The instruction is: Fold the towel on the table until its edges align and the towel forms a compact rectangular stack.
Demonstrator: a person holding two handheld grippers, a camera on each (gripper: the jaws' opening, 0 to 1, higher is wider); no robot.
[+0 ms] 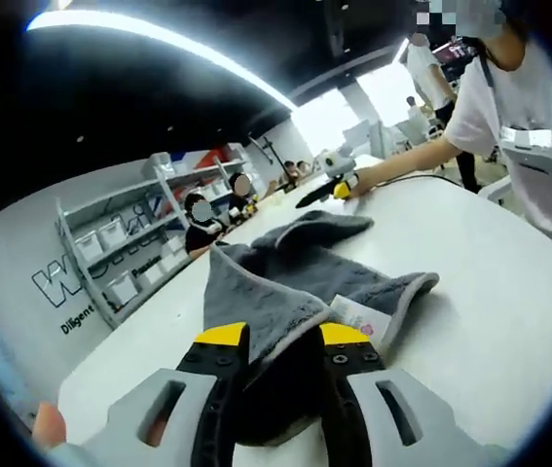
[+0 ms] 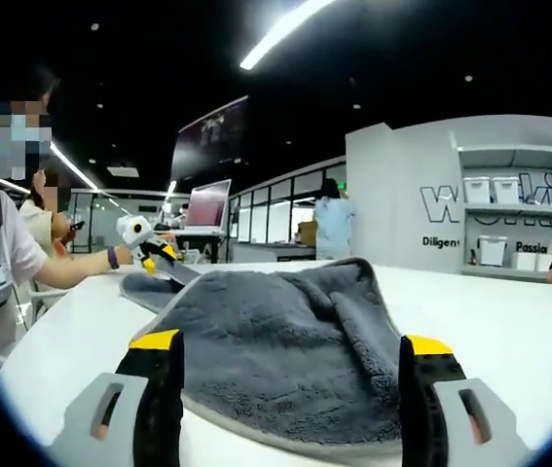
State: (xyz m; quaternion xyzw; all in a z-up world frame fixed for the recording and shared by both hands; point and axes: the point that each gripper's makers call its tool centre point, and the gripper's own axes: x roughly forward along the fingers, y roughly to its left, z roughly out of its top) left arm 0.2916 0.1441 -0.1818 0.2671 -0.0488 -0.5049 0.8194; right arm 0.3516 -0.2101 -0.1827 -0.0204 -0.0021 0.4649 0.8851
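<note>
Grey metal shelving (image 1: 129, 243) holding white plastic storage bins (image 2: 495, 190) stands against a pale wall with dark lettering (image 2: 451, 204). Long ceiling light strips (image 1: 159, 39) glow overhead. A monitor (image 2: 207, 206) sits on a far desk, with people seated and standing around it.

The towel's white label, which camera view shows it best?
The left gripper view: the white label lies on the grey towel beside the left gripper. In the right gripper view, the towel shows only plain grey pile.
</note>
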